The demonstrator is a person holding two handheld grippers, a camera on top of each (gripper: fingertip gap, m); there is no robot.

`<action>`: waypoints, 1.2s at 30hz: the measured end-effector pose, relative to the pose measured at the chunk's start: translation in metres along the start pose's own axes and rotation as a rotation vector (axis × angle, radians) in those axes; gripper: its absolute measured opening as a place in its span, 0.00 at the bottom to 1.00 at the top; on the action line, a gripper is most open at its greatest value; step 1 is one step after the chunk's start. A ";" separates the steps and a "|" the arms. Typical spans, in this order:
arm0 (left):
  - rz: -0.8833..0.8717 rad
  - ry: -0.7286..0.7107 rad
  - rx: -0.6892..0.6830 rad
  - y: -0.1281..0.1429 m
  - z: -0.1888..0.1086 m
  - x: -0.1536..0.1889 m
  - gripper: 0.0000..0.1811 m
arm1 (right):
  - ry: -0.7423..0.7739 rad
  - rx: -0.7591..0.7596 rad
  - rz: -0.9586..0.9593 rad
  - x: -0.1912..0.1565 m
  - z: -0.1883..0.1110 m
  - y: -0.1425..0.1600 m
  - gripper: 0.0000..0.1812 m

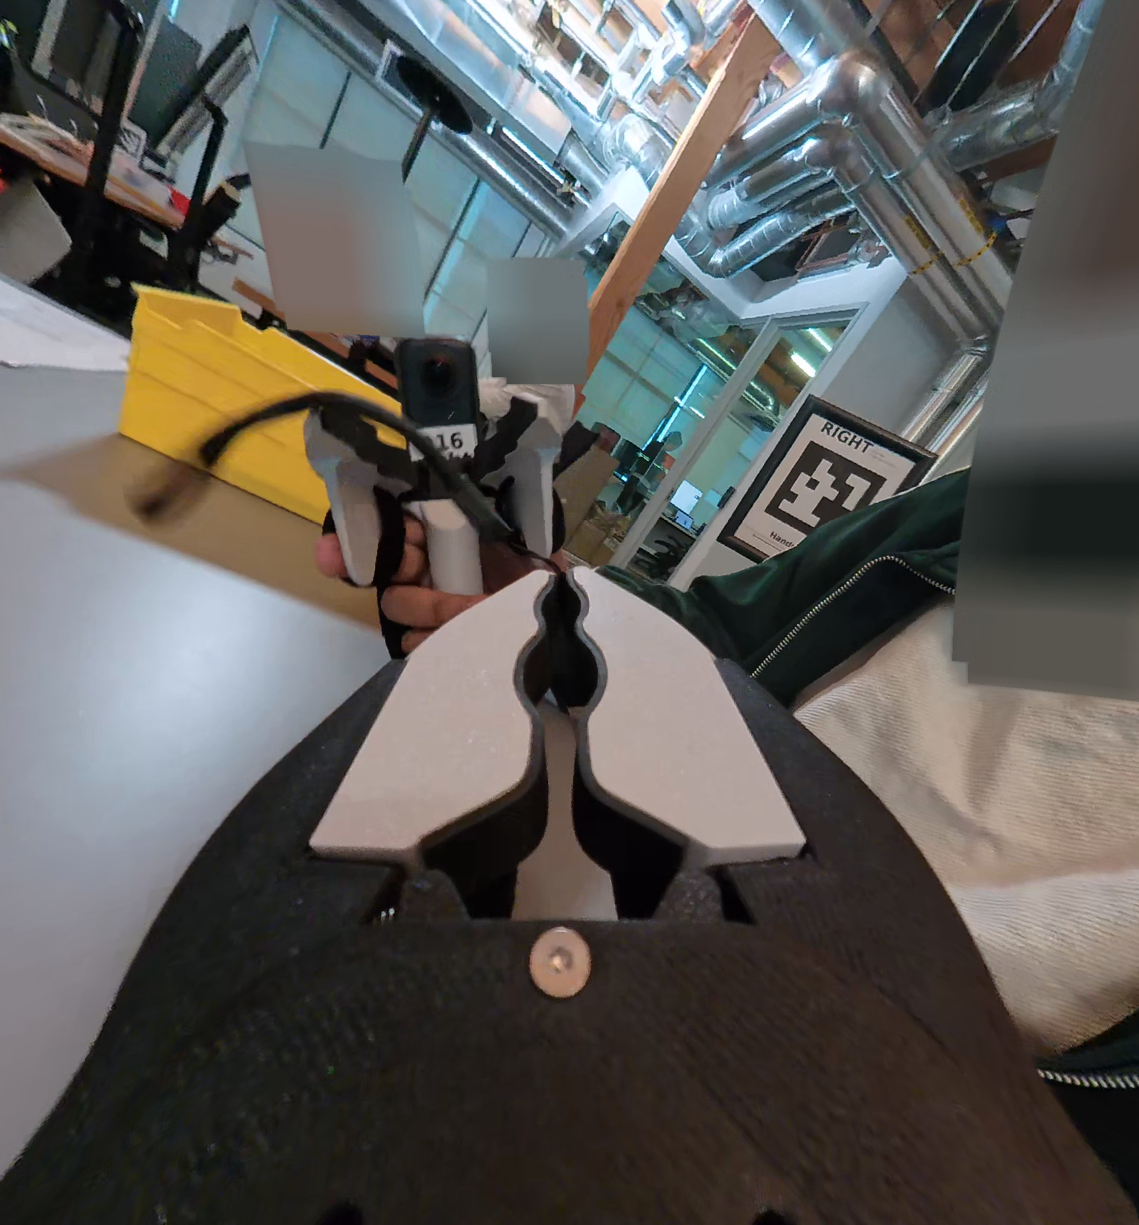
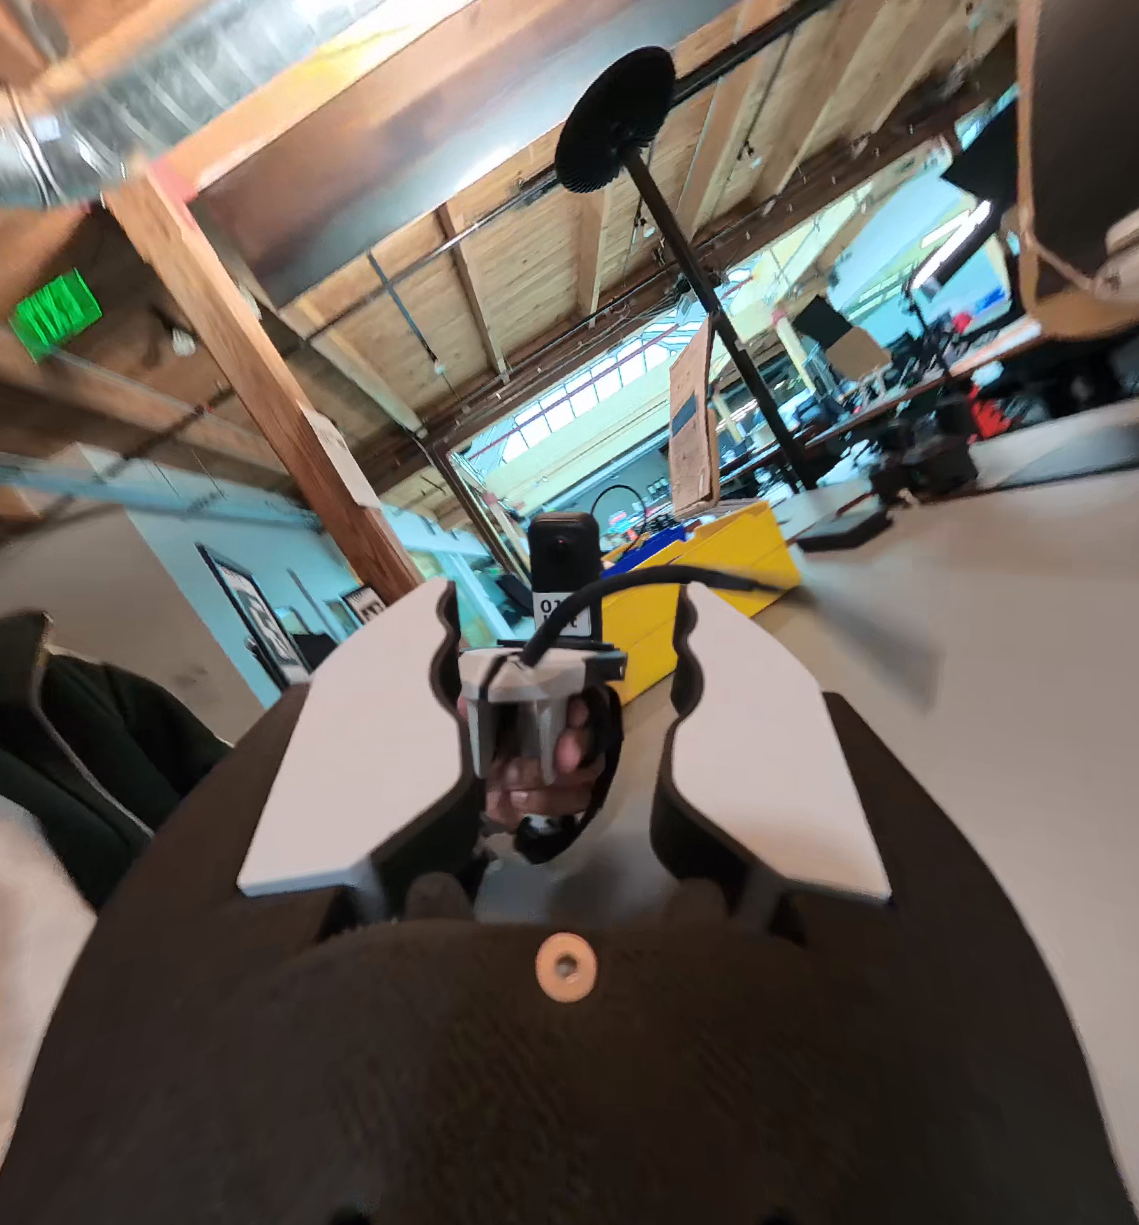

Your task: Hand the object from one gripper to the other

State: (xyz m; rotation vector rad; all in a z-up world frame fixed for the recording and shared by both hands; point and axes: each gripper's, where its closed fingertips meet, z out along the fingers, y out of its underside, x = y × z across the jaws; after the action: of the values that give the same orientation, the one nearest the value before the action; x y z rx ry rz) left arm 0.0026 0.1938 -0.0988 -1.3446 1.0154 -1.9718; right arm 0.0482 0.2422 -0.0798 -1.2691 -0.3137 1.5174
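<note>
A thin black cable (image 1: 348, 403) is pinched at one end in my left gripper (image 1: 561, 578), which is shut on it. The cable arcs up and to the left, and its free plug end hangs blurred above the table. My right gripper (image 1: 444, 524) faces my left one from a short way beyond, with its fingers spread on either side of the cable. In the right wrist view my right gripper (image 2: 566, 596) is open and empty. Between its fingers I see the left gripper (image 2: 527, 663) holding the cable (image 2: 653, 573), which curves off to the right.
A yellow bin (image 1: 208, 371) stands on the grey table (image 1: 122, 696) behind the grippers, and it also shows in the right wrist view (image 2: 719, 563). A person's green-jacketed arm (image 1: 818, 596) is at the right. A framed marker sign (image 1: 825, 484) stands behind. Spacing between my two grippers at the tips: around 7 centimeters.
</note>
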 end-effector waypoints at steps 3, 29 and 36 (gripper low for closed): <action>0.056 -0.019 0.018 -0.006 -0.003 0.002 0.00 | 0.004 0.002 0.102 0.007 -0.002 0.003 0.33; 0.143 0.047 0.014 -0.010 0.004 0.025 0.00 | -0.029 -0.315 -0.401 -0.030 0.021 0.053 0.19; 0.123 0.103 0.001 -0.006 0.007 0.031 0.00 | -0.114 -0.319 -0.343 -0.041 0.022 0.059 0.17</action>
State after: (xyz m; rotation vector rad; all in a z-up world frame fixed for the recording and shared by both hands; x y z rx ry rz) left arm -0.0020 0.1714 -0.0757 -1.1618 1.1167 -1.9657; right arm -0.0082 0.1950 -0.0930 -1.2951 -0.8323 1.2773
